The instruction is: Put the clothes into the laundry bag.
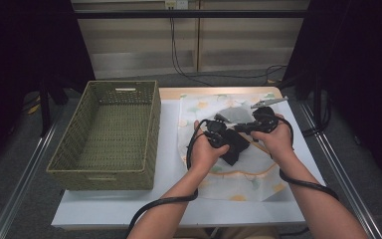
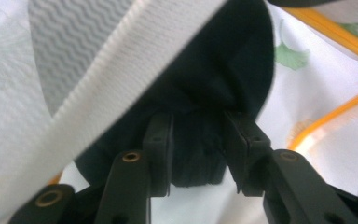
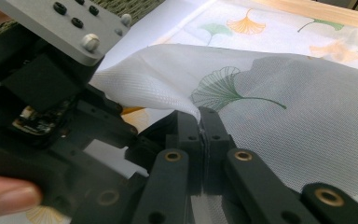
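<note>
So, mid-frame: one black fabric item [image 1: 235, 147] on one ginkgo-print white cloth [image 1: 238, 186] | left gripper [image 2: 196, 140] jaws part-open, clamping black fabric | right gripper [image 3: 200, 128] jaws closed, pinching one white mesh bag [image 3: 284, 107] | bag's axis: can't tell | one woven green basket [image 1: 107, 174] left

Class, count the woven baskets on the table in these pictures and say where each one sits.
1. The green woven basket sits on the left side of the table, beside the leaf-print mesh bag that both grippers are working on. Nothing suggests another is hidden.
</note>
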Tool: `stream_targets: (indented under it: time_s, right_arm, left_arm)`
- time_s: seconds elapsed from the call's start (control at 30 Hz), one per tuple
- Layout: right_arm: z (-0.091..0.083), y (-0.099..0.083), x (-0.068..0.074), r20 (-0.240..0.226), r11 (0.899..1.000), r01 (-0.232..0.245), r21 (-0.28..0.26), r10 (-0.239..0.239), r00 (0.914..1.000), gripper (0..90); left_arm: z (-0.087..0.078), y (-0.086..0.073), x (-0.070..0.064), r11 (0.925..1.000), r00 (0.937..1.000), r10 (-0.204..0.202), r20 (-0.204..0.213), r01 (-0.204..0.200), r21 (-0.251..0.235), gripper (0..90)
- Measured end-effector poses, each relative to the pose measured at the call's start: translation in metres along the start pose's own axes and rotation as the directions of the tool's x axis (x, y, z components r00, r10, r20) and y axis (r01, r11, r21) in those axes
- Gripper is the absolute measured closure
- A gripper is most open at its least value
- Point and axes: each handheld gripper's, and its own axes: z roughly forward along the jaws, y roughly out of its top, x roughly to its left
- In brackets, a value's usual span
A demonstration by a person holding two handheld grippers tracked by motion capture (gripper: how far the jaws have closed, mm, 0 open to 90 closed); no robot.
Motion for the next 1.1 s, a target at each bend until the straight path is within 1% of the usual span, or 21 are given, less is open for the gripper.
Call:
stream_targets:
  time_s: [0.03, 0.1, 0.13, 0.17, 0.2, 0.23, 0.3, 0.33, 0.37, 0.43, 0.47, 0.5, 0.53, 0.6, 0.7, 0.8, 0.87, 0.9, 0.97, 1.07, 1.1]
  right_arm:
    - [-0.001, 0.0, 0.0, -0.001, 1.0, 0.003, -0.001, -0.003, 1.0, 89.8]
    - [-0.002, 0.0, 0.0, -0.003, 1.0, 0.001, -0.004, -0.001, 1.0, 89.8]
    - [-0.002, 0.0, 0.0, -0.005, 1.0, 0.002, -0.004, -0.002, 1.0, 89.8]
    - [-0.002, 0.0, 0.0, -0.005, 1.0, 0.001, -0.004, -0.001, 1.0, 89.8]
    - [-0.003, 0.0, 0.0, -0.006, 1.0, 0.001, -0.002, -0.001, 1.0, 89.8]
    - [-0.003, -0.001, 0.0, -0.006, 1.0, 0.002, -0.002, -0.002, 1.0, 89.8]
    - [-0.003, -0.001, 0.0, -0.01, 1.0, 0.001, 0.0, -0.001, 0.9999, 89.8]
    - [-0.003, -0.002, -0.001, -0.008, 1.0, 0.003, 0.001, -0.003, 1.0, 89.8]
    - [-0.004, -0.002, -0.001, -0.01, 1.0, 0.002, 0.0, -0.002, 0.9999, 89.8]
    - [-0.004, -0.002, 0.0, -0.009, 1.0, 0.003, -0.002, -0.003, 1.0, 89.8]
    - [-0.003, -0.002, 0.0, -0.006, 1.0, 0.006, 0.002, -0.005, 1.0, 89.8]
    - [-0.003, -0.002, 0.0, -0.011, 1.0, 0.007, 0.002, -0.007, 0.9999, 89.8]
    - [-0.004, -0.002, 0.0, -0.006, 1.0, 0.005, 0.002, -0.005, 1.0, 89.8]
    - [-0.005, -0.001, 0.0, -0.005, 1.0, 0.003, 0.0, -0.003, 1.0, 89.8]
    - [-0.005, 0.0, 0.0, -0.004, 1.0, 0.004, 0.002, -0.004, 1.0, 89.8]
    - [-0.005, 0.0, -0.001, -0.004, 1.0, 0.007, 0.0, -0.007, 1.0, 89.8]
    - [-0.004, 0.0, -0.001, -0.003, 1.0, 0.002, 0.0, -0.002, 1.0, 89.8]
    - [-0.004, -0.001, -0.001, -0.002, 1.0, -0.005, 0.002, 0.005, 1.0, 89.8]
    - [-0.003, -0.001, -0.002, -0.007, 1.0, 0.001, -0.002, -0.001, 1.0, 89.8]
    - [-0.003, -0.002, -0.002, -0.006, 1.0, 0.003, -0.001, -0.003, 1.0, 89.8]
    - [-0.003, -0.002, -0.002, -0.005, 1.0, 0.002, 0.0, -0.002, 1.0, 89.8]
  left_arm:
    - [-0.001, 0.0, -0.002, 1.0, 1.0, -0.007, -0.006, 0.007, 0.001, 62.1]
    - [-0.005, 0.0, -0.001, 0.9995, 0.9999, 0.014, 0.005, -0.014, 0.029, 58.8]
    - [-0.006, -0.001, -0.001, 0.9991, 0.9999, 0.009, 0.013, -0.009, 0.041, 56.3]
    - [-0.006, -0.002, -0.003, 0.9997, 0.9998, -0.013, 0.014, 0.012, 0.021, 54.8]
    - [-0.008, -0.002, -0.003, 0.9991, 0.9999, 0.013, 0.011, -0.013, 0.04, 54.1]
    - [-0.009, -0.003, -0.004, 0.9991, 0.9999, 0.01, 0.011, -0.01, 0.041, 53.0]
    - [-0.011, -0.003, -0.003, 0.9977, 0.9994, 0.033, 0.004, -0.034, 0.058, 51.8]
    - [-0.012, -0.004, -0.003, 0.9981, 0.9995, 0.032, -0.002, -0.032, 0.053, 50.7]
    - [-0.012, -0.004, -0.004, 0.999, 0.9999, 0.014, -0.001, -0.014, 0.042, 50.2]
    - [-0.013, -0.005, -0.004, 0.998, 0.9994, 0.036, -0.002, -0.036, 0.052, 49.8]
    - [-0.012, -0.006, -0.005, 0.9986, 0.9997, 0.023, 0.003, -0.023, 0.047, 52.4]
    - [-0.012, -0.006, -0.004, 0.9971, 0.9994, 0.033, 0.011, -0.034, 0.068, 53.5]
    - [-0.009, -0.006, -0.005, 0.9981, 0.9998, 0.011, 0.016, -0.012, 0.061, 54.7]
    - [-0.007, -0.006, -0.004, 0.9959, 0.9996, 0.021, 0.021, -0.022, 0.087, 61.8]
    - [0.0, -0.006, -0.004, 0.9972, 0.9998, 0.021, 0.007, -0.021, 0.072, 75.6]
    - [0.003, -0.004, -0.002, 0.9984, 0.9997, 0.026, 0.003, -0.026, 0.051, 82.0]
    - [0.005, -0.002, -0.001, 0.9995, 0.9996, 0.025, -0.014, -0.024, 0.021, 83.6]
    - [0.005, -0.001, 0.0, 0.999, 0.9994, 0.032, -0.012, -0.032, 0.031, 84.5]
    - [0.007, 0.0, 0.002, 0.9998, 0.9994, 0.018, -0.028, -0.018, 0.004, 85.8]
    - [0.009, 0.001, 0.002, 0.9999, 0.9994, -0.003, -0.036, 0.003, -0.012, 87.6]
    - [0.009, 0.001, 0.003, 0.9998, 0.9988, 0.021, -0.043, -0.021, -0.005, 87.8]
